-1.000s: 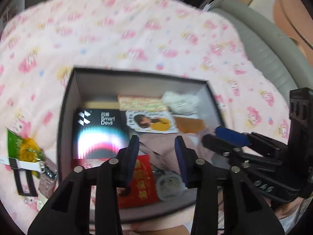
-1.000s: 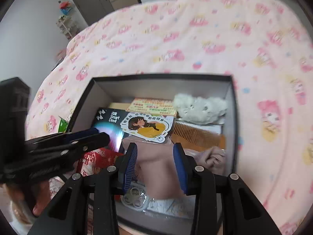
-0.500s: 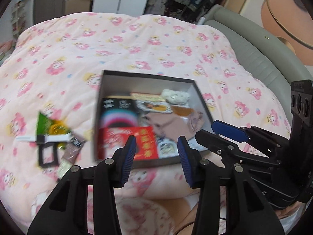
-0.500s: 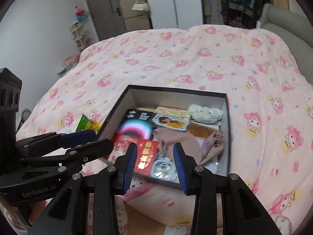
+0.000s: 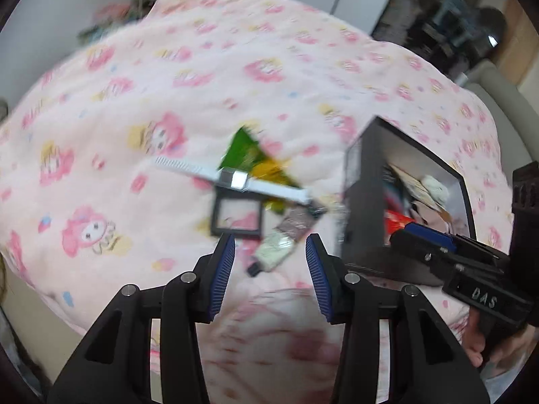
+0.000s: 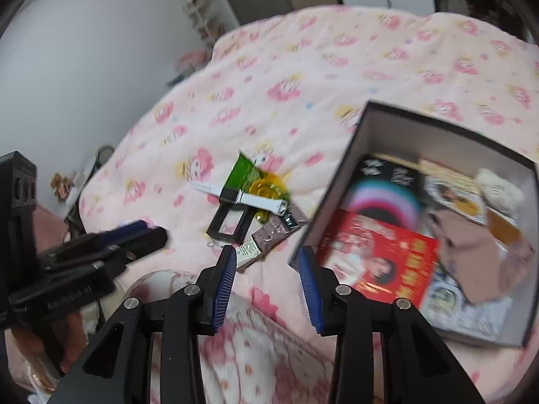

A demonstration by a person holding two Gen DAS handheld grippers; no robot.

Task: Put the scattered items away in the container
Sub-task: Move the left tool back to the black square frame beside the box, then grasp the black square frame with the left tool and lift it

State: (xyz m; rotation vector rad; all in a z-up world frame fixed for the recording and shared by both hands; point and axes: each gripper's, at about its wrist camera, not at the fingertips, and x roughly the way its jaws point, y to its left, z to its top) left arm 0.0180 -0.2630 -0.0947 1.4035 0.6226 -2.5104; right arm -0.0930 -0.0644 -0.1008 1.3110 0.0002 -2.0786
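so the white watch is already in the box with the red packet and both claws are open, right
Not quite: the white watch lies on the bedspread outside the box, across the green packet, as the right wrist view shows. The red packet is inside, and both claws are open.

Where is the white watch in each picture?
Left wrist view: the white watch lies across the middle of the picture, over the green packet, above the black frame.
Right wrist view: the watch is left of the middle, again over the green packet.
Shared landmark: the black box sits to the right of the watch in both views.
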